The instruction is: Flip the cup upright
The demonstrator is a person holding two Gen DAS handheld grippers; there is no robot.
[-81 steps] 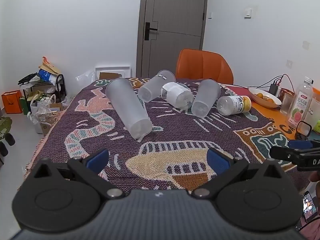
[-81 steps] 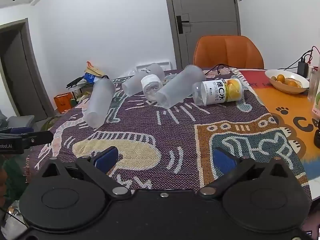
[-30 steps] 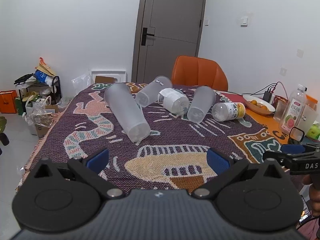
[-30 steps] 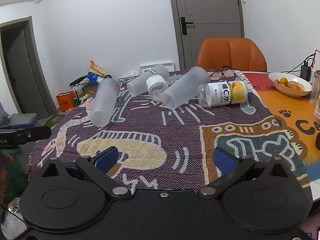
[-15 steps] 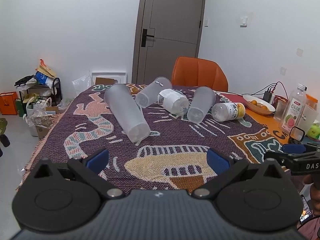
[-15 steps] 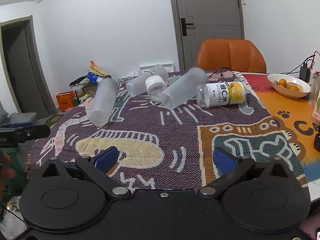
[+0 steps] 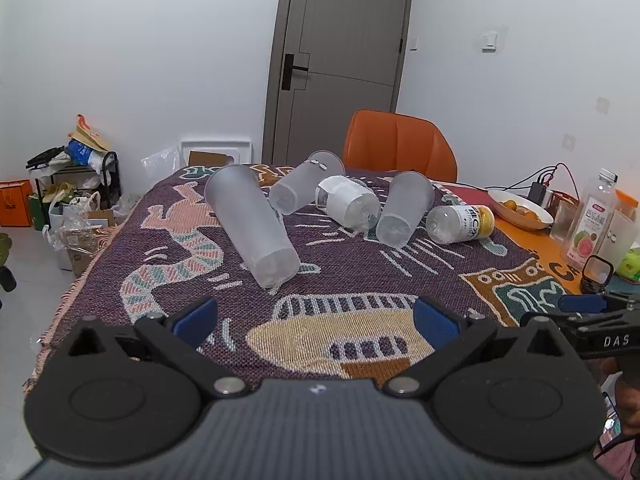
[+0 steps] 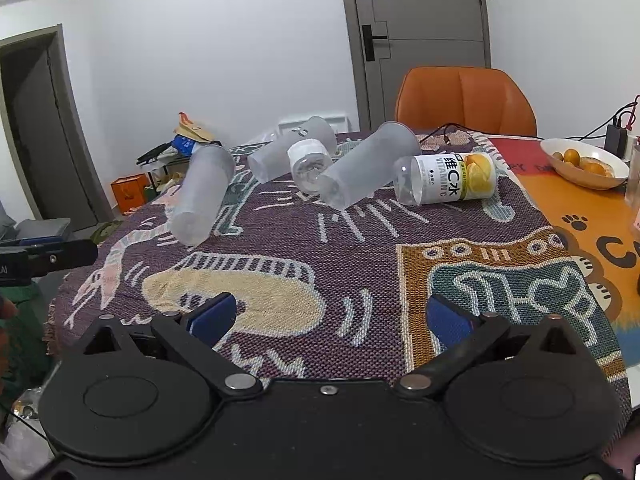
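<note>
Three frosted plastic cups lie on their sides on the patterned cloth: a tall one at the left, one at the back, one right of centre. They also show in the right wrist view, left, back, centre. A white-labelled bottle and a yellow-labelled bottle lie among them. My left gripper is open and empty above the cloth's near edge. My right gripper is open and empty, also at the near edge.
The woven cloth covers an orange table. A bowl of fruit, a pink-labelled bottle and cables stand at the right. An orange chair is behind the table. Clutter lies on the floor at the left.
Both grippers have shifted slightly in view; the cups and bottles have not moved. Both grippers stay open.
</note>
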